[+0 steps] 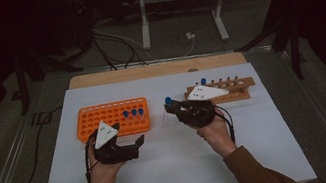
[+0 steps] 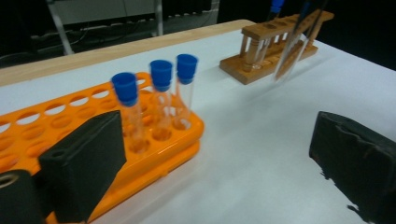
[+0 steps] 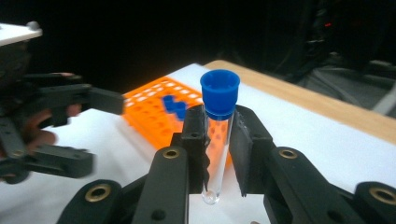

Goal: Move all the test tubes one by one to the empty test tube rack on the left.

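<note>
- Table (image 1: 175, 170): white sheet over a wood top, the wood strip bare along the far edge; broad open sheet in front of both racks.
- Orange rack (image 1: 100, 120): plastic, rectangular, many round holes; three blue-capped tubes (image 2: 161, 100) upright at its right end.
- Wooden rack (image 1: 239, 89): one row of holes, one capped tube standing in it.
- Left gripper (image 1: 132, 145): jaws released, wide apart, just in front of the orange rack.
- Right gripper (image 3: 217, 140): jaws clenched on the test tube.
- Test tube (image 3: 218, 135): clear, round-bottomed, blue cap; held above the sheet between the racks.
</note>
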Demonstrator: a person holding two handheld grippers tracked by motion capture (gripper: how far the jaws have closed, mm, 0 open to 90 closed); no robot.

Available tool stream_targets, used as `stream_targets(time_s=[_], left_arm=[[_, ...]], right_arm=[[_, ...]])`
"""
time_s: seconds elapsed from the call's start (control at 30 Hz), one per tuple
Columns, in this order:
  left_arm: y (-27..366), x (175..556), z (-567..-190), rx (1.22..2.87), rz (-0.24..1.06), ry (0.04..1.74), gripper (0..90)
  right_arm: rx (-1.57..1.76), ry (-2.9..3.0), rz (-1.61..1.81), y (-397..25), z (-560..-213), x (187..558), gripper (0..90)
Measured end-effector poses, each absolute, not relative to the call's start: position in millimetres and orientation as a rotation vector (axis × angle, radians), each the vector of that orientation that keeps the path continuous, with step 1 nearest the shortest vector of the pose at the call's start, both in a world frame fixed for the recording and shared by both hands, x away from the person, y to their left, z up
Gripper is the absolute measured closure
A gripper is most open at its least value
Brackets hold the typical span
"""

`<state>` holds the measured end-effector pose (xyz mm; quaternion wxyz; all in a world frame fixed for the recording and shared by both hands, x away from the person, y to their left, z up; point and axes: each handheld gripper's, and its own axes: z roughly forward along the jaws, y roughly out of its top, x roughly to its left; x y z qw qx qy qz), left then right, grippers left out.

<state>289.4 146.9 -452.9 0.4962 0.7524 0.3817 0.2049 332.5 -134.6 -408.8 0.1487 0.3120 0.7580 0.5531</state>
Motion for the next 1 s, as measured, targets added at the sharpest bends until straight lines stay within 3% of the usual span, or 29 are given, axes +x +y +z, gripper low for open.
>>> stream_targets(time_s=[0.3, 0.7, 1.0], left_arm=[[127.7, 290.3, -447.6, 1.823, 0.502, 0.85, 25.9], [118.3, 289.4, -442.3, 1.83, 0.523, 0.772, 67.4], [119.4, 288.5, -442.0, 1.831, 0.53, 0.754, 77.4]], right_arm=[[0.855, 2.27, 1.609, -102.3, -411.4, 326.5, 76.2], [0.81, 2.317, 1.623, -84.0, -409.8, 320.4, 76.1], [0.801, 2.332, 1.622, -82.7, -410.0, 319.7, 76.1]])
